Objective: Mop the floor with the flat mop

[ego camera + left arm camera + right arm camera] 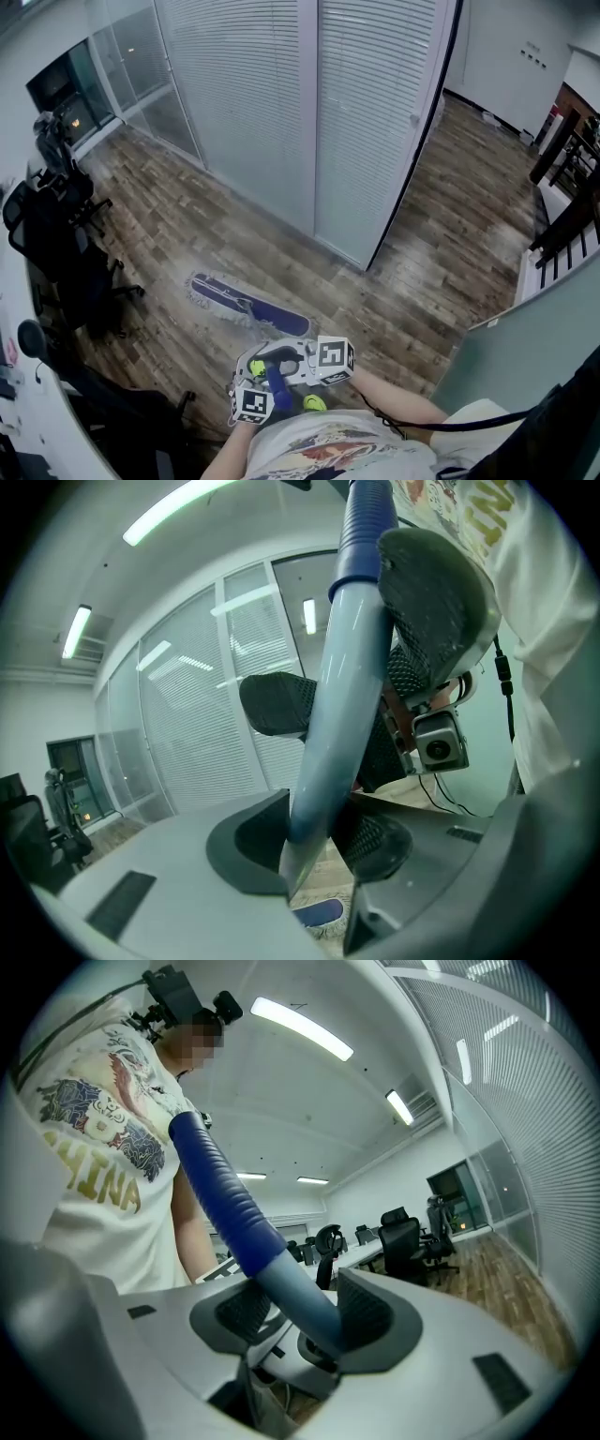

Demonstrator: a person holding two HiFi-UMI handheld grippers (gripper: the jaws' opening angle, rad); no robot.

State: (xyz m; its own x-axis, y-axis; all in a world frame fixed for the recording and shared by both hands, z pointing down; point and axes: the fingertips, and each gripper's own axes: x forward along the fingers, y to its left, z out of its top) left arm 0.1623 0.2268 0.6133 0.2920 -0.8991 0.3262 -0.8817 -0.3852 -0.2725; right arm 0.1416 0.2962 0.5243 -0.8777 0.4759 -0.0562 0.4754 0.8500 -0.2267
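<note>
- Left gripper (314,841) and right gripper (305,1321) each clamp the mop handle (342,714), the right higher up, likely for two-handed steering.
- Mop head (248,307) lies flat on the wooden floor (187,225) ahead.

**Definitely an office**

Open-plan office for sure. Black swivel chairs (405,1241) parked along rows of white desks (367,1252), glass partition walls (141,56) covered with white slatted blinds (366,122), long strip lights (300,1027) on the ceiling, and wood-look plank floor (450,244) throughout.

"HINA" on the person's T-shirt (94,1181)
</note>
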